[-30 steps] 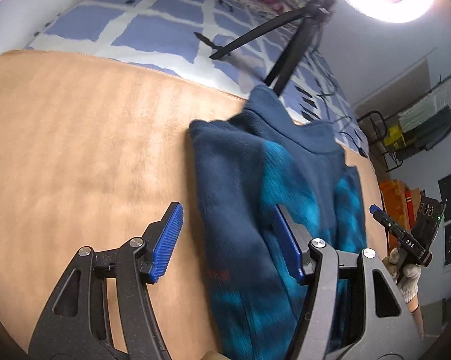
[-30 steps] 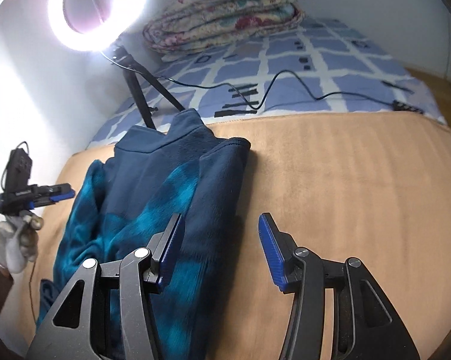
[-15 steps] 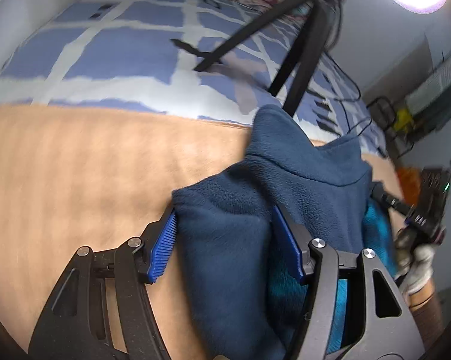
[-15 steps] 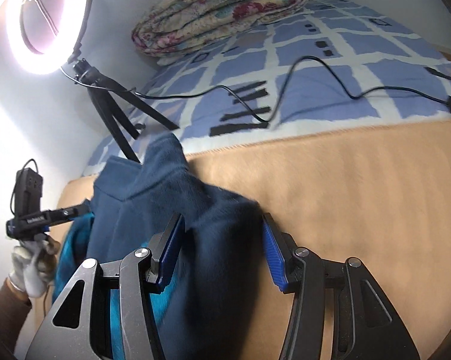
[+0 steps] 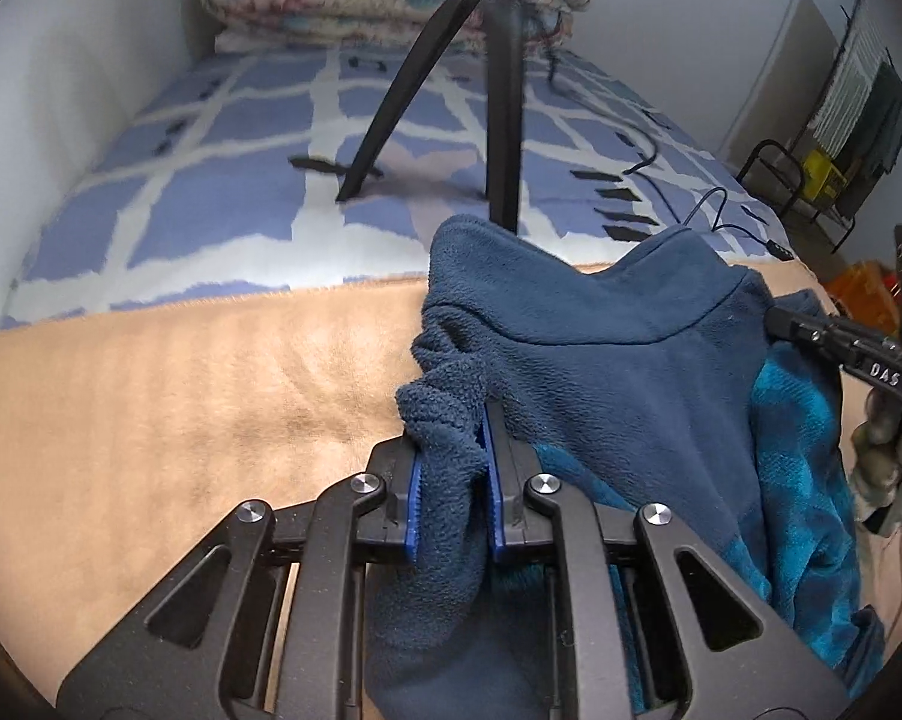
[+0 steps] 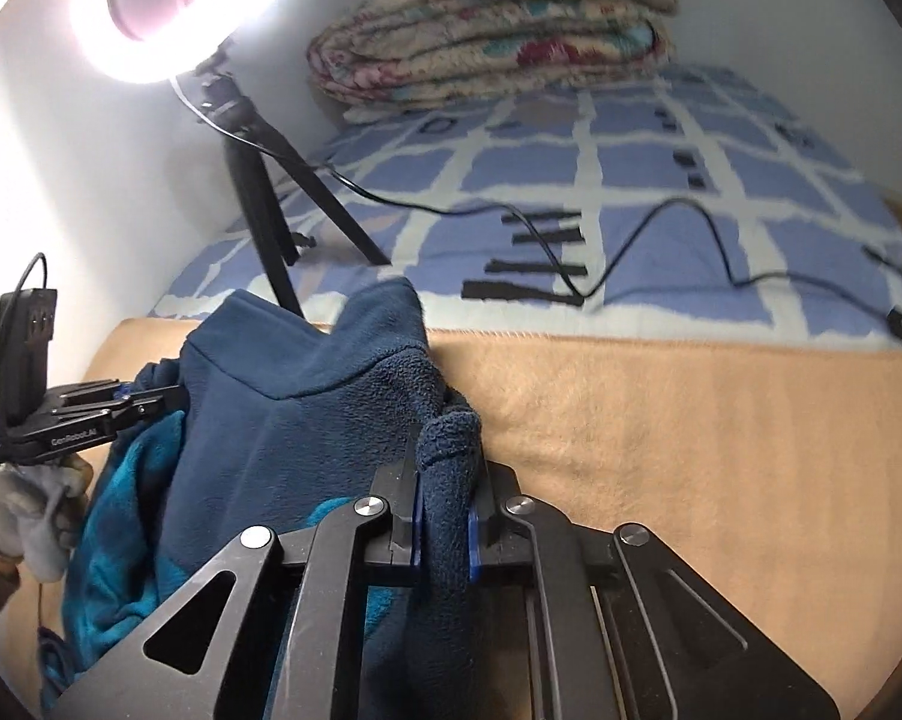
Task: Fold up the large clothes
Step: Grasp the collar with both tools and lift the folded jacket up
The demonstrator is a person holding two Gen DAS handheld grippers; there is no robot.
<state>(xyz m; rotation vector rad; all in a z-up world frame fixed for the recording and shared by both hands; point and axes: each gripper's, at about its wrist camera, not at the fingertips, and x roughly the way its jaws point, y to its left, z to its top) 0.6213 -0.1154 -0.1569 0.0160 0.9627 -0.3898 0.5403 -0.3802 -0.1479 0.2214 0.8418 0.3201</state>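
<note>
Clearly both grippers, left [image 5: 454,495] and right [image 6: 444,525], clamp bunched fleece [image 5: 619,360] near its collar; thick pile could slip free when lifted.

Dark navy fleece top [image 5: 619,360] w/ stand-up collar and brighter teal-patterned panels. It's folded lengthwise, lying on a tan blanket [image 5: 150,396], collar end pointing toward the blue-and-white checked bedspread [image 5: 222,204] beyond. Collar stands up, open at front, one tip rising into a peak. Fabric at both shoulder edges is bunched into thick puckered wads and lifted off the blanket; the navy layer drapes btwn them. Teal part [image 6: 120,546] hangs on the far side, rumpled.
</note>
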